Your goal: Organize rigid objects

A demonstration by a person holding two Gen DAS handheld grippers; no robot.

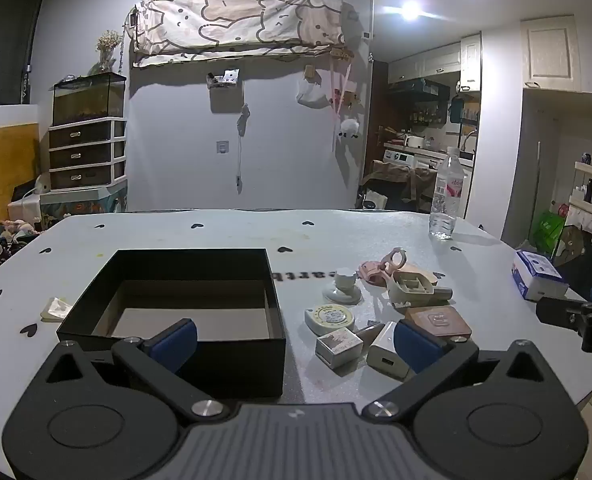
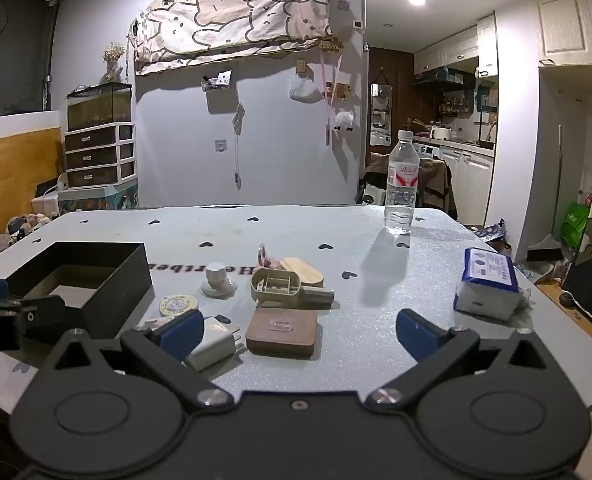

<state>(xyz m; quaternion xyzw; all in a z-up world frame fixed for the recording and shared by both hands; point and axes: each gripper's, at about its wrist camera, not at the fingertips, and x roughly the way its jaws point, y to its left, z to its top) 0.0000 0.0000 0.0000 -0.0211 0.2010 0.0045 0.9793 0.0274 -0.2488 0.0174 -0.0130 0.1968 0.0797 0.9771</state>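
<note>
Left gripper [image 1: 296, 344] spread wide, gripping nothing, poised above the black box [image 1: 184, 300] and white charger [image 1: 388, 350]. Right gripper [image 2: 298, 334] equally wide, empty, over the brown square block [image 2: 282, 330].

black box [image 1: 184, 344], pale tablecloth [image 2: 296, 232] (black hearts), blue-padded claws.

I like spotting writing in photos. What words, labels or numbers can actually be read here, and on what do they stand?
"Heartbe", printed upside down on the tablecloth, with its end hidden behind the black box.
Water bottle label: red print, too blurred to read.
Tissue pack: blue label, print too small.
Round tape measure: label unreadable.
Small grey box: top print too blurred to read.
</note>
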